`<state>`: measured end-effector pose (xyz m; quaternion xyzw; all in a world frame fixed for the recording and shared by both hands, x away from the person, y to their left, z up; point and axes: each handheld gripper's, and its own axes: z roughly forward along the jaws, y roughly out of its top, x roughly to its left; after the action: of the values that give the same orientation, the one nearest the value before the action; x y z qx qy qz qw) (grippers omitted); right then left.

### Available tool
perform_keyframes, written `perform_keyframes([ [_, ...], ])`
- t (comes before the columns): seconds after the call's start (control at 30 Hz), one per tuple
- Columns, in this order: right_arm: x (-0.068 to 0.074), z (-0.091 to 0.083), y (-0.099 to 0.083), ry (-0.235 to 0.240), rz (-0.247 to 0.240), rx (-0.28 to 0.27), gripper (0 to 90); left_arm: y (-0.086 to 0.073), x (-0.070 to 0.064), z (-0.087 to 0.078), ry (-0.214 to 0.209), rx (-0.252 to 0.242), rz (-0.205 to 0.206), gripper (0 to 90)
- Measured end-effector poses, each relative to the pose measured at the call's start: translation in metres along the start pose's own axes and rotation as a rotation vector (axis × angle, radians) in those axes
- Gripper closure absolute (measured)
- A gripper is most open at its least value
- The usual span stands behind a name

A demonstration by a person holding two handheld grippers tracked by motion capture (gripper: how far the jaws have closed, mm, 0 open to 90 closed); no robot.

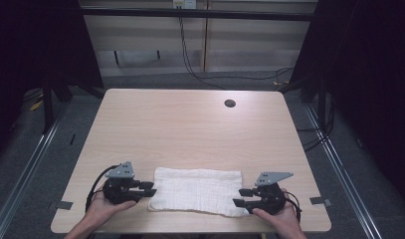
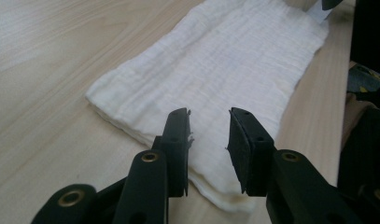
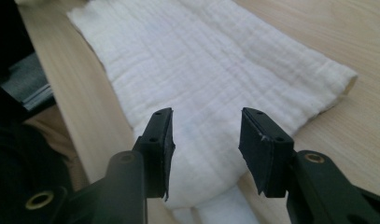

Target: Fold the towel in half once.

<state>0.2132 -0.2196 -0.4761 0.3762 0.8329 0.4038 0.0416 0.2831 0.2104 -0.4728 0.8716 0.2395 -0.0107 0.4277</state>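
Observation:
A folded white cloth (image 1: 197,190) lies flat near the front edge of the wooden table (image 1: 190,124). My left gripper (image 1: 149,189) is at the cloth's left end, jaws open and pointing right. In the left gripper view the cloth (image 2: 225,70) stretches away beyond the open left gripper (image 2: 208,133), whose tips hover over its near end. My right gripper (image 1: 241,197) stands open at the cloth's right end, pointing left. In the right gripper view the cloth (image 3: 206,70) lies under the open right gripper (image 3: 205,135). Neither holds anything.
A round cable hole (image 1: 230,103) sits at the table's far right. Grey tape marks (image 1: 320,201) are near the front corners. Cables (image 1: 190,59) hang behind the table. The far half of the table is bare wood.

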Motion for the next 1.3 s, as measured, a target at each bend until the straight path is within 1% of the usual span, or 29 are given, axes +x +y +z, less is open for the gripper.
perform_keyframes([
  [0.03,-0.001,0.004,0.000,-0.010,-0.004,0.009,55.0,0.003,0.003,0.005,0.011,0.018,0.009,67.5],
  [0.07,-0.001,0.007,0.001,-0.009,-0.003,0.025,55.0,0.003,0.003,0.005,0.011,0.018,0.009,67.0],
  [0.1,-0.001,0.011,0.001,-0.012,-0.014,0.035,54.0,0.008,0.009,0.013,0.009,0.035,-0.003,66.3],
  [0.13,0.000,0.013,0.002,-0.031,-0.023,0.048,52.8,0.008,0.009,0.013,0.009,0.035,-0.003,65.3],
  [0.17,0.001,0.014,0.003,-0.027,-0.023,0.046,52.8,0.012,0.015,0.018,-0.003,0.030,-0.016,65.5],
  [0.2,0.001,0.014,0.003,-0.027,-0.023,0.046,52.8,0.012,0.015,0.018,-0.003,0.030,-0.016,65.5],
  [0.23,0.002,0.018,0.005,-0.027,-0.050,0.057,52.8,0.012,0.017,0.020,-0.005,0.036,-0.017,66.7],
  [0.27,0.003,0.020,0.005,-0.032,-0.056,0.067,52.6,0.010,0.017,0.024,-0.033,0.035,-0.018,69.7],
  [0.33,0.004,0.025,0.005,-0.019,-0.064,0.069,52.1,0.006,0.014,0.027,-0.015,0.051,-0.004,71.3],
  [0.4,0.008,0.029,0.005,-0.030,-0.085,0.076,50.9,0.003,0.013,0.026,-0.005,0.054,0.000,71.0],
  [0.43,0.009,0.032,0.004,-0.027,-0.101,0.083,49.7,0.002,0.014,0.026,0.009,0.050,0.005,69.5],
  [0.47,0.012,0.034,0.003,-0.045,-0.117,0.081,48.9,0.002,0.014,0.024,0.025,0.060,0.008,67.0],
  [0.5,0.013,0.035,0.002,-0.054,-0.125,0.079,47.2,0.001,0.015,0.024,0.031,0.054,0.005,64.8],
  [0.53,0.015,0.036,0.002,-0.063,-0.149,0.076,47.5,0.000,0.015,0.024,0.044,0.051,0.008,61.1],
  [0.57,0.018,0.036,0.001,-0.078,-0.170,0.080,47.5,-0.001,0.016,0.024,0.051,0.058,0.009,56.9],
  [0.6,0.019,0.037,0.000,-0.084,-0.172,0.076,47.8,-0.002,0.016,0.024,0.052,0.064,0.010,55.3],
  [0.63,0.019,0.036,0.000,-0.091,-0.168,0.077,48.7,-0.003,0.016,0.026,0.054,0.061,0.004,55.0],
  [0.67,0.019,0.037,0.000,-0.091,-0.174,0.073,49.6,-0.004,0.016,0.027,0.058,0.078,0.013,55.1],
  [0.7,0.019,0.036,0.001,-0.089,-0.179,0.085,53.5,-0.004,0.015,0.029,0.058,0.082,0.023,55.5],
  [0.77,0.017,0.036,0.002,-0.092,-0.164,0.081,60.1,-0.003,0.012,0.030,0.053,0.094,0.036,58.7],
  [0.83,0.016,0.035,0.001,-0.089,-0.162,0.079,64.9,-0.003,0.009,0.032,0.063,0.091,0.059,63.6],
  [0.93,0.014,0.033,0.001,-0.082,-0.144,0.075,76.0,-0.002,0.005,0.034,0.054,0.088,0.059,74.3],
  [1.0,0.012,0.031,0.000,-0.079,-0.140,0.083,81.1,0.000,0.002,0.038,0.039,0.097,0.076,81.0],
  [1.03,0.011,0.029,-0.001,-0.072,-0.133,0.083,82.9,0.001,0.000,0.039,0.039,0.102,0.072,82.4],
  [1.07,0.010,0.028,-0.002,-0.067,-0.125,0.085,83.5,0.002,-0.002,0.040,0.036,0.103,0.069,83.3],
  [1.13,0.008,0.024,-0.004,-0.079,-0.125,0.089,83.8,0.002,-0.003,0.042,0.036,0.097,0.062,83.7],
  [1.17,0.009,0.022,-0.005,-0.087,-0.119,0.097,84.0,0.003,-0.005,0.043,0.025,0.107,0.064,83.8],
  [1.2,0.008,0.019,-0.006,-0.095,-0.131,0.102,84.1,0.003,-0.007,0.043,0.028,0.108,0.067,83.8],
  [1.3,0.003,0.012,-0.011,-0.082,-0.094,0.105,84.1,0.003,-0.009,0.045,-0.008,0.103,0.050,83.7],
])
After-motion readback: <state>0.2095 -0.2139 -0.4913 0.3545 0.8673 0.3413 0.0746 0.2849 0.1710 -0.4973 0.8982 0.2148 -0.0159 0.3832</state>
